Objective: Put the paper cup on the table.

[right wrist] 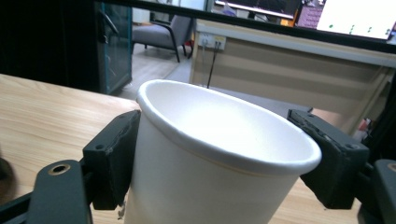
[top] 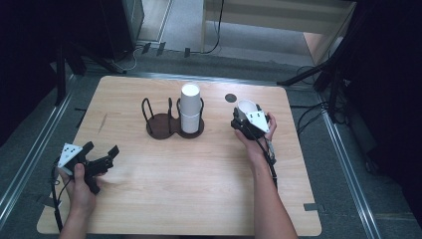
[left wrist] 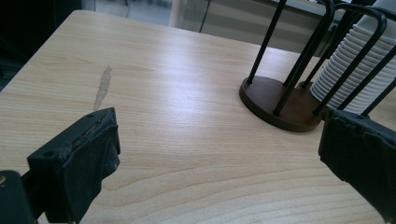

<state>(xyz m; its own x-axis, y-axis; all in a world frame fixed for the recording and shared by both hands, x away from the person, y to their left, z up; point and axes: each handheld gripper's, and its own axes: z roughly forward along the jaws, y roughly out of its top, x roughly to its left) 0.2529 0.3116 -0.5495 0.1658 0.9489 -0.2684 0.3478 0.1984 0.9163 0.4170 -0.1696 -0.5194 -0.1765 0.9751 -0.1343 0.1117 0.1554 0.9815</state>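
Observation:
A single white paper cup stands upright between the jaws of my right gripper at the table's right side, mouth up. In the right gripper view the black pads press on both sides of the cup, just under its rim. A dark wooden two-ring cup holder sits in the middle of the table, with a stack of white cups in its right ring and nothing in its left ring. My left gripper rests near the front left edge, open and holding nothing; its jaws point toward the holder and the stack.
The light wooden table has a dark round spot near the held cup and a pale scuff at the left. Metal rails and cables run along the floor on both sides.

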